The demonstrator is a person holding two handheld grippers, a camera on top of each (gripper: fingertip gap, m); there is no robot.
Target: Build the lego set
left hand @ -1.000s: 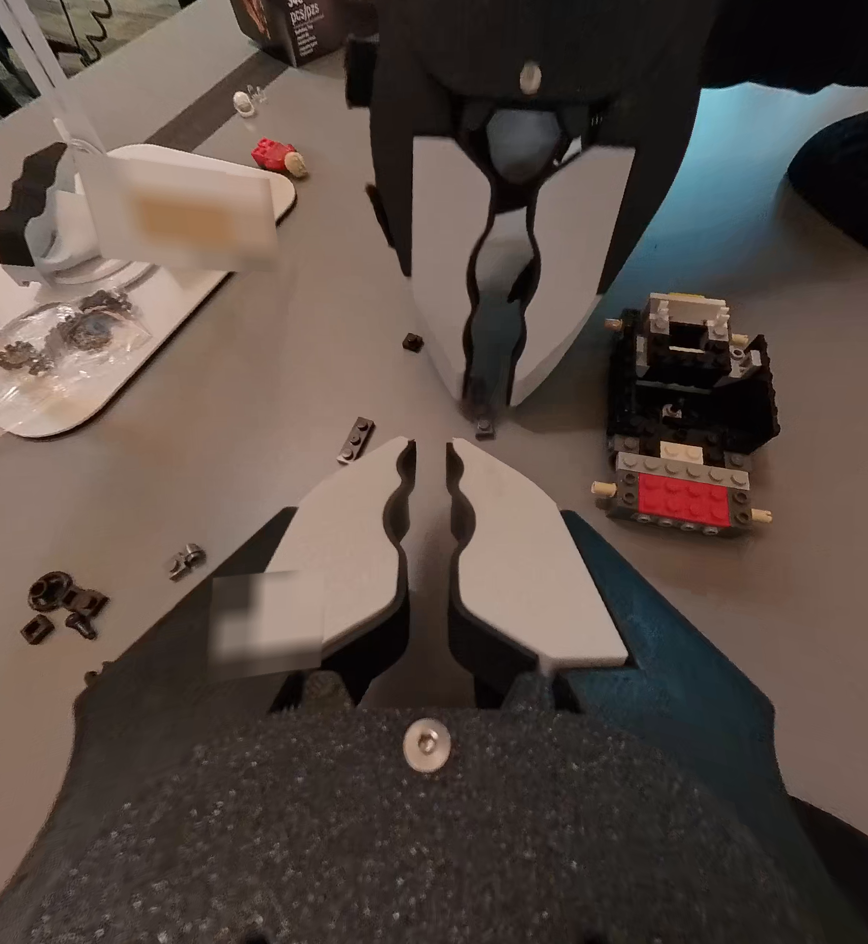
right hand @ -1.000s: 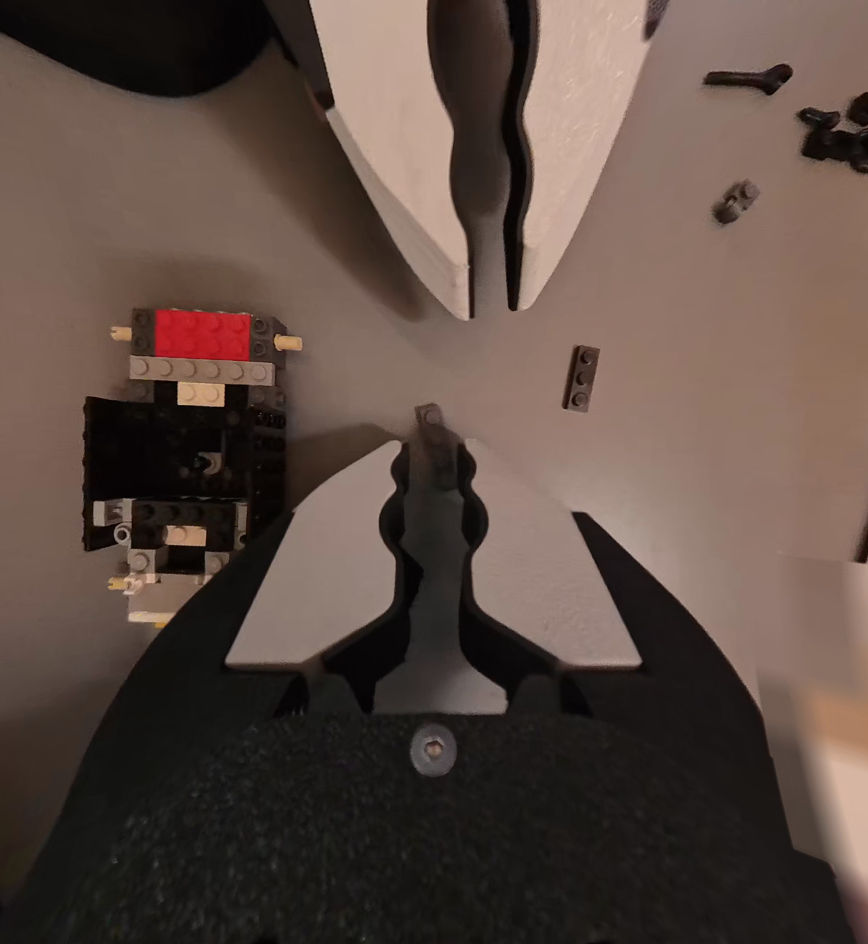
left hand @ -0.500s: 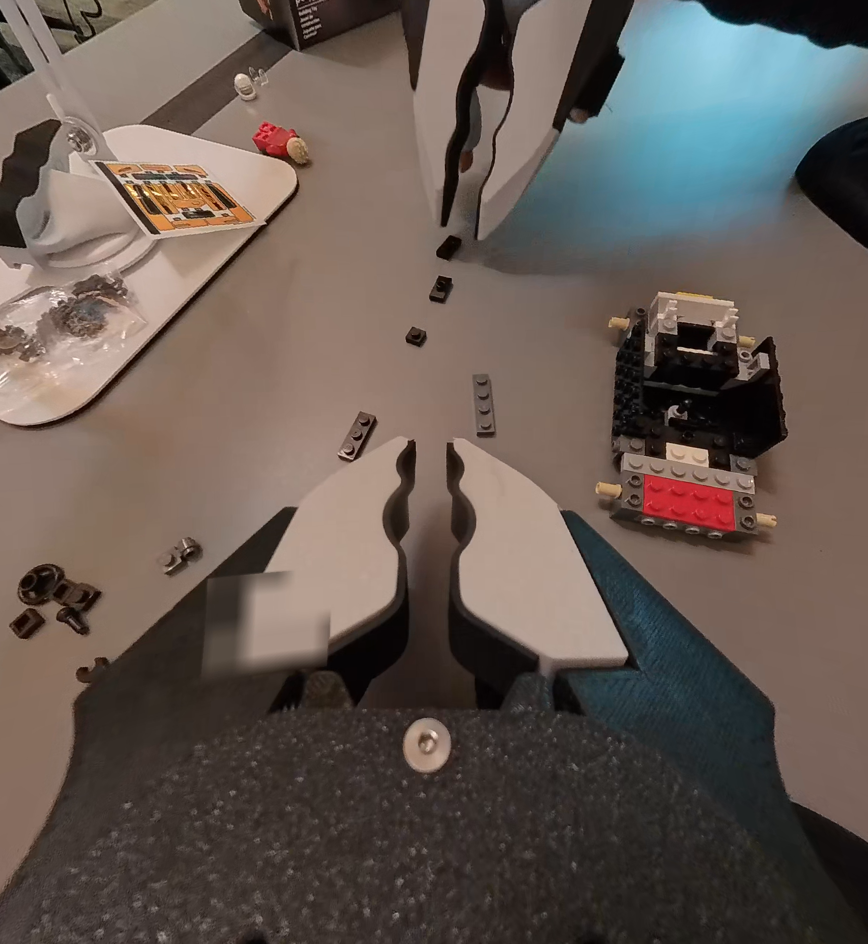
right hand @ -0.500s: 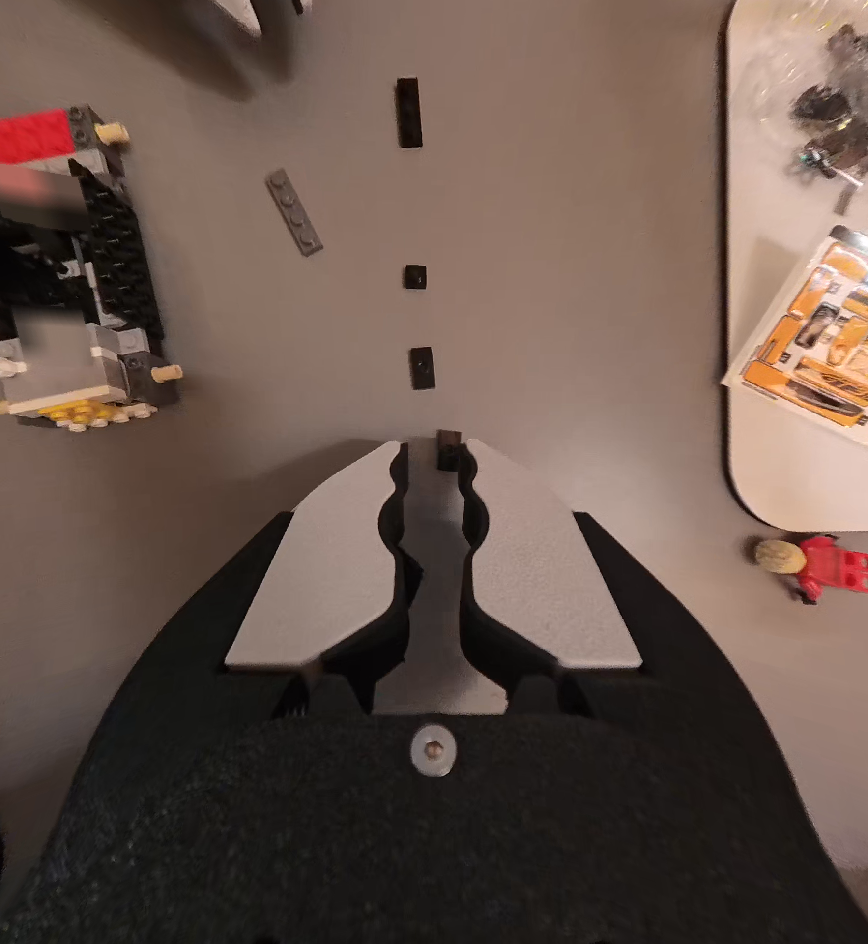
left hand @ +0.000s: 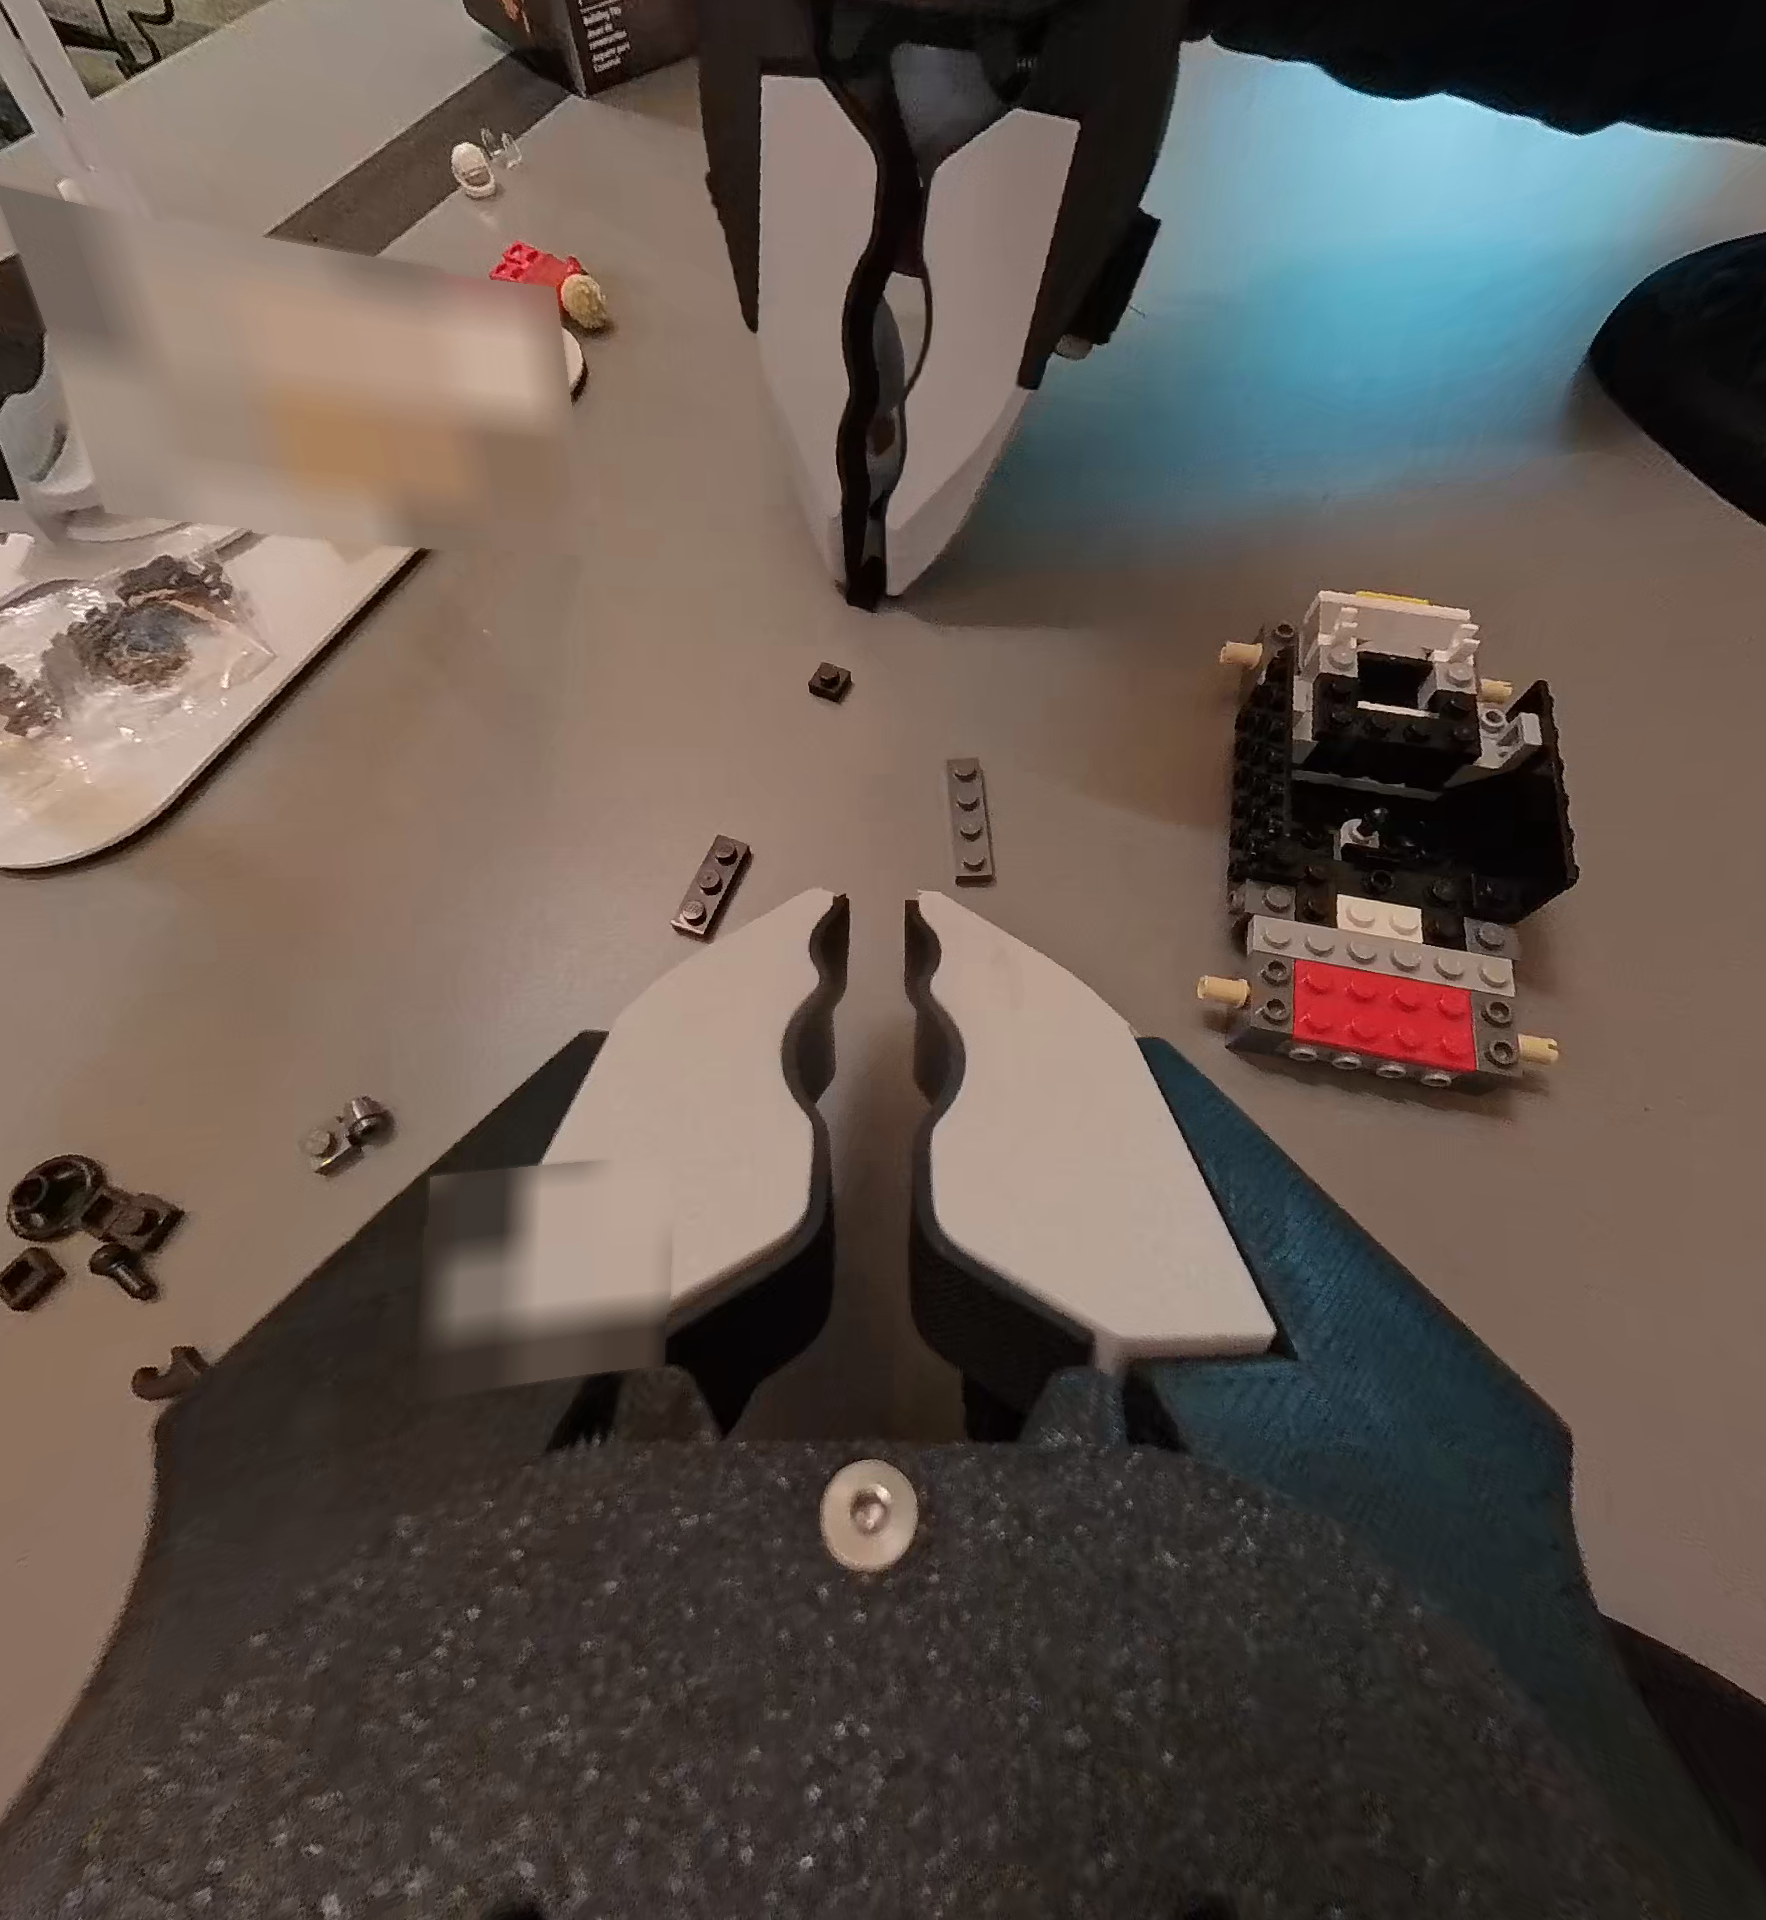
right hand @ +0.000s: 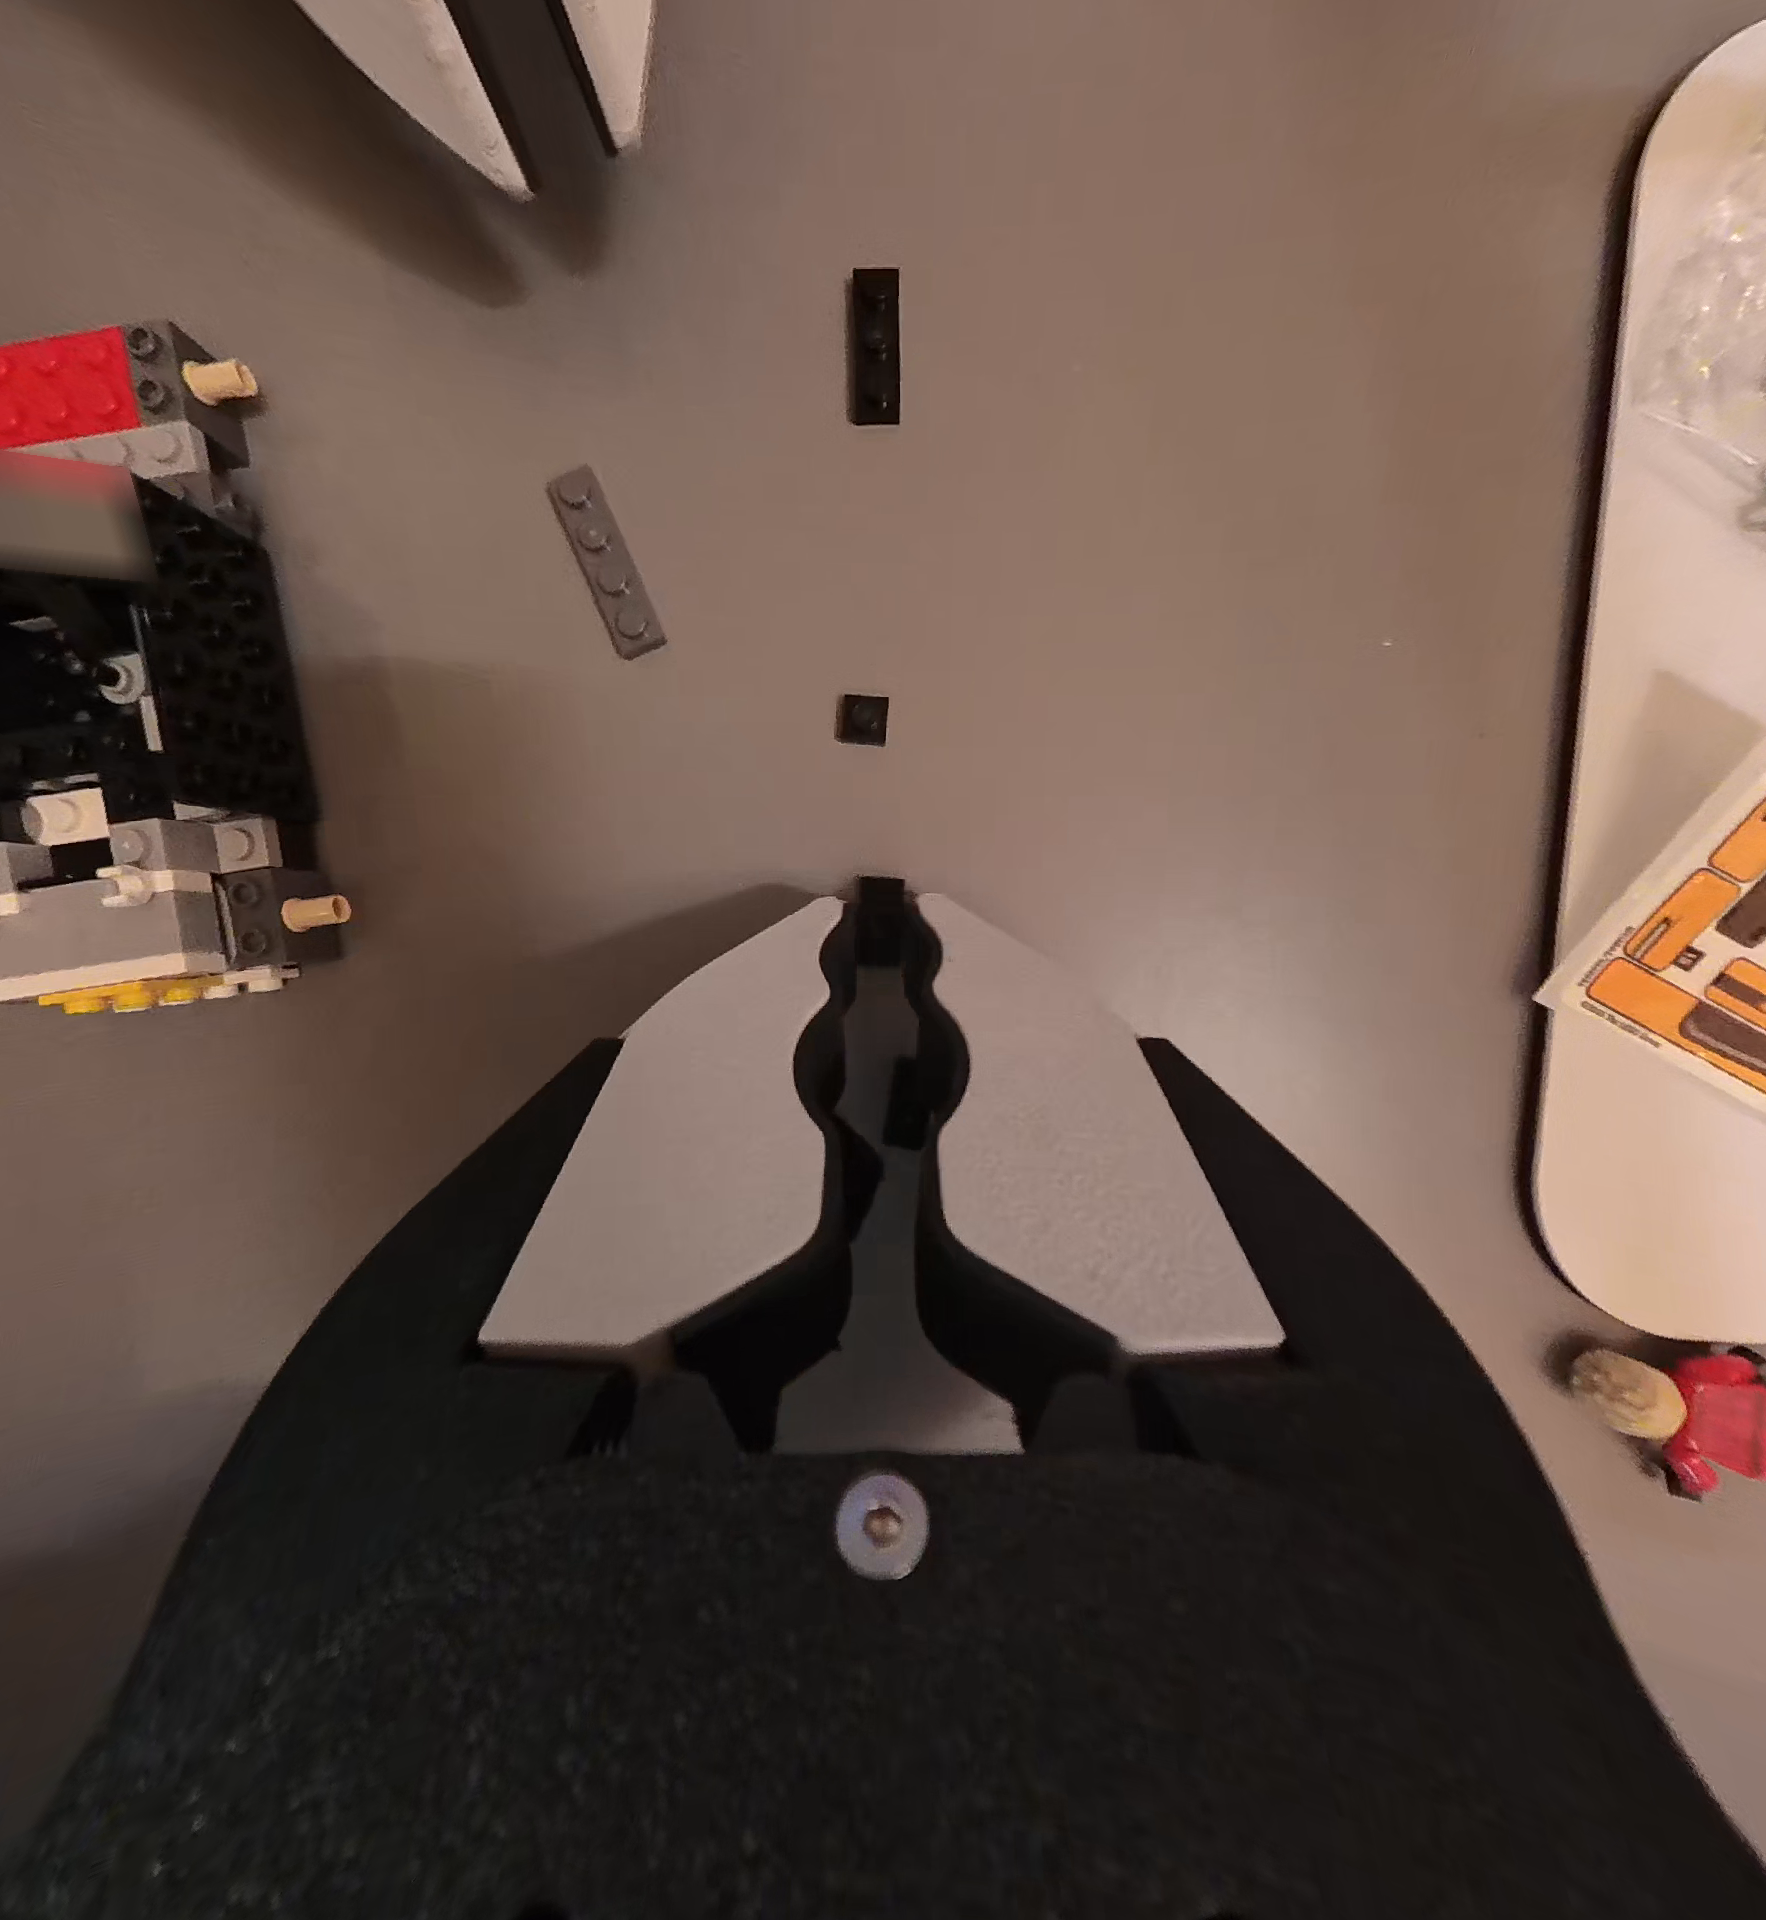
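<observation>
A half-built black, grey and red lego car stands on the grey table, at the left in the right wrist view. My right gripper is tip-down on the table, shut on a small black piece; it stands opposite in the left wrist view. Ahead of it lie a black single-stud plate, a grey plate and a black plate. My left gripper is empty, its jaws a narrow slit apart, just short of the grey plate.
A white tray at the left holds a bag of parts and a sticker sheet. A red minifigure lies beside it. Small black parts and a grey clip lie left of my left gripper. The gap from one gripper's tips to the other's is roughly 12 centimeters. The black plate is closer to my left gripper, around 5 centimeters from its tips; the right tips are 10 centimeters off. The left camera catches it too, in the left wrist view.
My right gripper let go of the grey plate, drew back across the table, then came forward onto a small black piece and narrowed its jaws. The left gripper has not moved.
</observation>
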